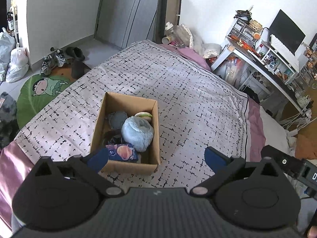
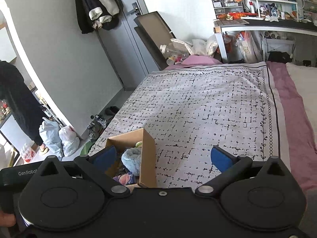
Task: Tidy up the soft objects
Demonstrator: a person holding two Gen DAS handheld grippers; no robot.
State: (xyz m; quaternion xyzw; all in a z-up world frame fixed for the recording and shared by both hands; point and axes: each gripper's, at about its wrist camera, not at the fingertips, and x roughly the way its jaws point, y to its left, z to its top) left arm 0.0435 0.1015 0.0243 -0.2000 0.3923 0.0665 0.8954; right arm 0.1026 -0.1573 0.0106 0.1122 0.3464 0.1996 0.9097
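An open cardboard box (image 1: 155,130) stands on the patterned bedspread (image 1: 178,83). Inside lie a fluffy light-blue plush (image 1: 136,131), a burger-like plush (image 1: 143,116), a grey soft item (image 1: 117,119), a dark item (image 1: 113,136) and a pack with a peach picture (image 1: 123,151). My left gripper (image 1: 156,158) is open and empty, above the box's near edge. My right gripper (image 2: 162,157) is open and empty, just right of the box (image 2: 147,158); the blue plush (image 2: 131,159) shows between its left finger and the box wall.
A cluttered white desk (image 1: 257,59) with a monitor (image 1: 286,31) stands right of the bed. Shoes (image 1: 53,59) and a green cartoon rug (image 1: 43,91) lie on the floor to the left, with plastic bags (image 2: 59,138). Bottles and bags (image 1: 178,33) crowd the bed's far end.
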